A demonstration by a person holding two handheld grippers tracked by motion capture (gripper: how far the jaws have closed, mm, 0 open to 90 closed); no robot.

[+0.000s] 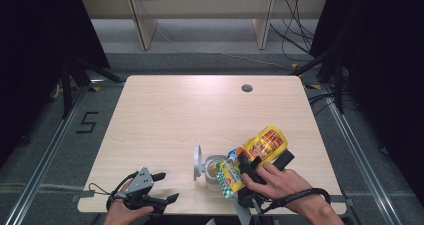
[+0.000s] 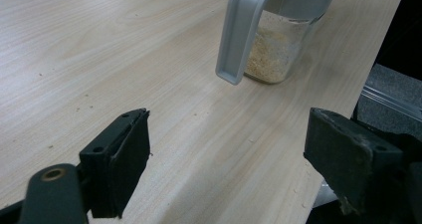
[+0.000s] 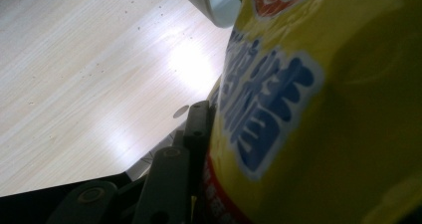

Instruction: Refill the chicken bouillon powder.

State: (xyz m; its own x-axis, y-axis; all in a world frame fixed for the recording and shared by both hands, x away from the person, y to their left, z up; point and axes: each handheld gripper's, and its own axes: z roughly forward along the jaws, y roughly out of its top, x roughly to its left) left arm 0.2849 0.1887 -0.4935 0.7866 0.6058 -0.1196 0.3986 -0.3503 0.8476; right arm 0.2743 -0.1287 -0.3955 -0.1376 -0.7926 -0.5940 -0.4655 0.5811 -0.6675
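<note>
Spanning a grey-floored, possibly dark-curtained room, pale wooden table (image 1: 165,115).

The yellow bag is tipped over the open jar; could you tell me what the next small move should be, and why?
Probably tilt the yellow bag a little further: the right gripper is clamped on it, its lower end sits over the jar, whose lid is flipped open, and the jar looks only partly filled.

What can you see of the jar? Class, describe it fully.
The jar is clear, glass or plastic, and stands upright near the table's front edge. A pale, crumbly powder fills its lower part. Its grey flip lid is hinged open, standing up at one side. The tilted yellow bag, clamped in the right gripper, has its lower end at the jar's mouth. The left gripper is apart from it.
</note>
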